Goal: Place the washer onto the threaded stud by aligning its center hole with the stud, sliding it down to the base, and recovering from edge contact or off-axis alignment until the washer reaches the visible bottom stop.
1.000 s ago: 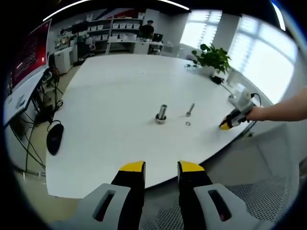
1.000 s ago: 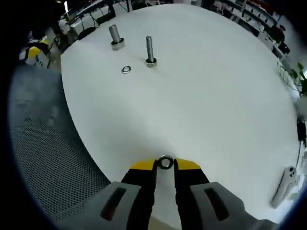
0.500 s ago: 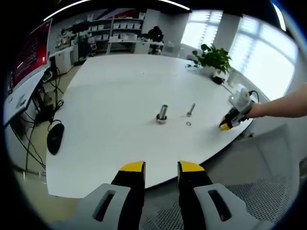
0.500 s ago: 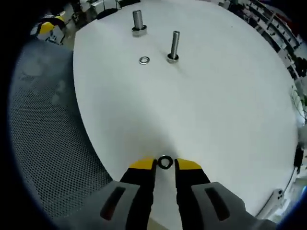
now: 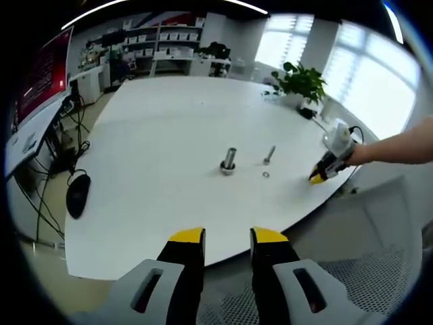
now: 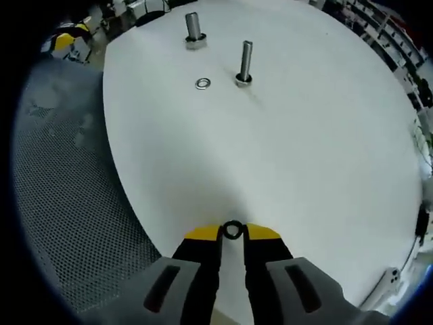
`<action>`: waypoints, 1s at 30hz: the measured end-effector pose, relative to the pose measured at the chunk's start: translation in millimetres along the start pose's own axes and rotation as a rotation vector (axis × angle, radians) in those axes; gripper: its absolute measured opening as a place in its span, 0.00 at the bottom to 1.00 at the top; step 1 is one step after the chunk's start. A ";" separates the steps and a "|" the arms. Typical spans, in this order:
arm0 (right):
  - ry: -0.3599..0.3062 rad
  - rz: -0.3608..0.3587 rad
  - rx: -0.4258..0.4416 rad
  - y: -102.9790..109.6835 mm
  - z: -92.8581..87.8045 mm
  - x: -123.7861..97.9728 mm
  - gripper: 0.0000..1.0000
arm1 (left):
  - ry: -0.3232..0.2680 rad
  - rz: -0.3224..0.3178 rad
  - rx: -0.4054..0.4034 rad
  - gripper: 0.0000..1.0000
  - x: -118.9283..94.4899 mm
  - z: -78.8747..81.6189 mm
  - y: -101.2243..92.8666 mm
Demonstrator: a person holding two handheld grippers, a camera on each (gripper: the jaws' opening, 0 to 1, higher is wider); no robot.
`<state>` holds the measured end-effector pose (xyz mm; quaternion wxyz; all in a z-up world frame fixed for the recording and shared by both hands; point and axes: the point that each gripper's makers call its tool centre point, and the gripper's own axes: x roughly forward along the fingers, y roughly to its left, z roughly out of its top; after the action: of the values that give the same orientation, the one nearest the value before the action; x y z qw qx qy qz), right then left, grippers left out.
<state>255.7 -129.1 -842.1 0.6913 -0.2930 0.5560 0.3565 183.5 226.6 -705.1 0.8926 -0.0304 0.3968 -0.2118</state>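
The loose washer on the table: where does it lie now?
In the right gripper view, the loose washer lies flat on the white table, just left of the thin stud, below the thick bolt.

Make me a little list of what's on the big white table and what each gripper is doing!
table: white, round
thin stud: upright
thick bolt: upright, beyond it
loose washer: flat on table beside the thin stud
right gripper: shut on a held washer, near table edge
left gripper: open, empty
mouse: black, at table's edge

On the table [image 6: 325,156]: 2 upright studs, thick stud [image 6: 193,30] left of thin stud [image 6: 245,64]; loose washer [image 6: 202,84] just before them.
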 end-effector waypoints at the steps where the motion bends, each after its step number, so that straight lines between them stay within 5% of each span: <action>1: -0.001 0.001 0.009 0.0 0.2 -0.1 0.14 | 0.000 0.000 0.000 0.24 0.0 0.0 -0.1; 8: -0.108 0.035 0.206 -3.1 2.7 -1.5 0.13 | -0.001 -0.003 0.000 0.24 -0.4 0.1 -0.6; 12: -0.083 -0.030 0.030 -0.5 3.0 -1.7 0.12 | -0.001 -0.003 0.002 0.24 -0.1 0.1 -0.6; 21: -0.095 -0.065 0.031 -0.7 22.0 -4.0 0.12 | 0.008 -0.006 0.009 0.24 0.1 -1.1 -1.8; 30: -0.199 -0.071 0.031 -2.9 75.7 -18.0 0.12 | 0.006 -0.008 0.009 0.24 -0.2 -1.0 -1.8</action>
<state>298.1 -73.0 -808.6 0.7598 -0.2649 0.4793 0.3503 182.0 225.2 -705.3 0.8907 -0.0273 0.3984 -0.2172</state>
